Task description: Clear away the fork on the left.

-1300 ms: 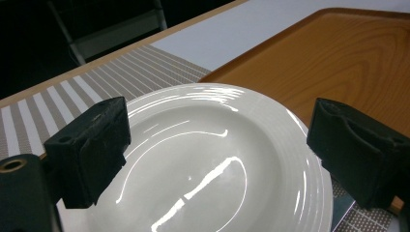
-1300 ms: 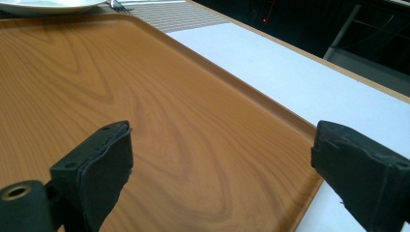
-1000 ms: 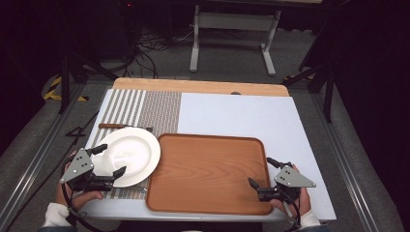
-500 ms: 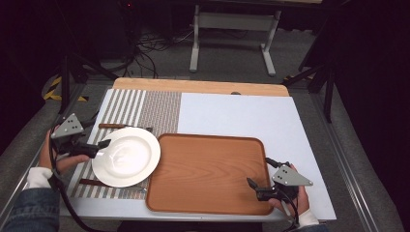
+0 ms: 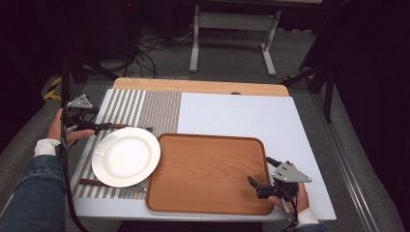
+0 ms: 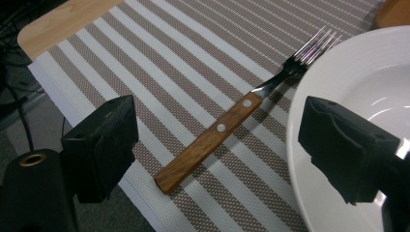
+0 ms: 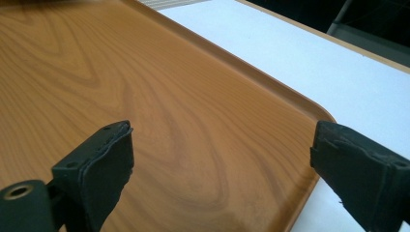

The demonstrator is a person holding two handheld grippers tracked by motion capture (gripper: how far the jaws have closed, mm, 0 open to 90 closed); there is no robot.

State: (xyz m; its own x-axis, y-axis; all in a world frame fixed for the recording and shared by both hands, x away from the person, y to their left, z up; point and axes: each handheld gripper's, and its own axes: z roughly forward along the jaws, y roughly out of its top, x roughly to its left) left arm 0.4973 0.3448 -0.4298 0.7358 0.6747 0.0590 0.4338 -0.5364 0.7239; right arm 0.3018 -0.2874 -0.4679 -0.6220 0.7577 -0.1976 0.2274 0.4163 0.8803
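Observation:
A wooden-handled fork (image 5: 123, 127) (image 6: 212, 138) lies on the striped placemat (image 5: 140, 104), just behind a white plate (image 5: 125, 155) (image 6: 360, 92). My left gripper (image 5: 95, 120) (image 6: 225, 145) is open at the fork's handle end, with one jaw on each side of the handle and not touching it. My right gripper (image 5: 260, 170) (image 7: 222, 164) is open and holds nothing. It hovers over the front right corner of the wooden tray (image 5: 208, 174) (image 7: 145, 96).
A dark-handled knife (image 5: 94, 182) lies at the plate's front edge on the placemat. The white table top (image 5: 241, 113) (image 7: 290, 53) stretches behind and to the right of the tray. Cables and a metal stand are on the floor beyond the table.
My left gripper has moved from the plate's front left edge back along the placemat to the fork's handle. My right gripper has barely shifted.

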